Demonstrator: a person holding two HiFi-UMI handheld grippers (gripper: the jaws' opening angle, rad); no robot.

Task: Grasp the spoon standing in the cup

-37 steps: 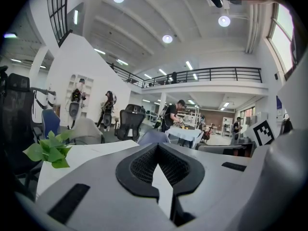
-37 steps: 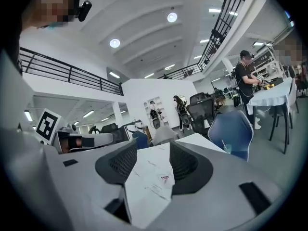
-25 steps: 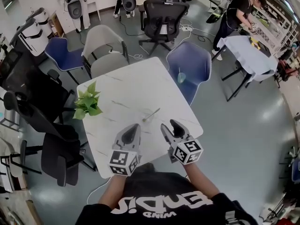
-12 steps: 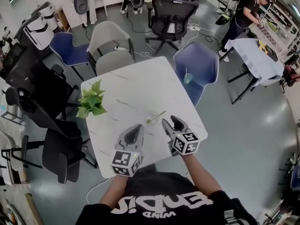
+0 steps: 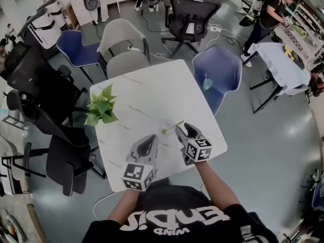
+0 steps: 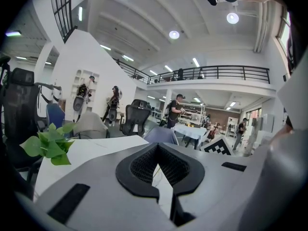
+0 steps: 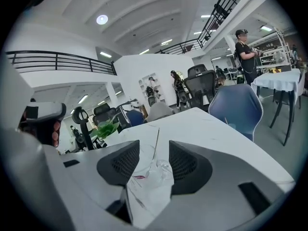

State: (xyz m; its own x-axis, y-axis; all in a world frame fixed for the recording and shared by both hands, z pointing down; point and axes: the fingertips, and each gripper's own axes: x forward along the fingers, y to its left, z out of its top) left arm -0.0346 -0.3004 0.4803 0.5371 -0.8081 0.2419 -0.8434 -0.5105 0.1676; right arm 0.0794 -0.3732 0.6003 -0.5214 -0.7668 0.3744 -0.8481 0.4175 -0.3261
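Closing slightly just now yet wide apart, right tool (image 7: 154, 153) is framing the clear cup (image 7: 144, 165), pads touching nothing. Inside it the spoon (image 7: 156, 139) is leaning, thin handle rising betw. the jaws. Prob. light, stiff, slick; cup looks tippy, so pinching handle high up is seeming safest. Over near left of the surface (image 7: 211, 124), left tool (image 6: 157, 150) is hanging closed, empty.

I'm probably in an open office hall: black swivel office chairs (image 5: 190, 13), blue plastic chairs (image 5: 218, 71), black-railed mezzanine balcony (image 6: 216, 74).
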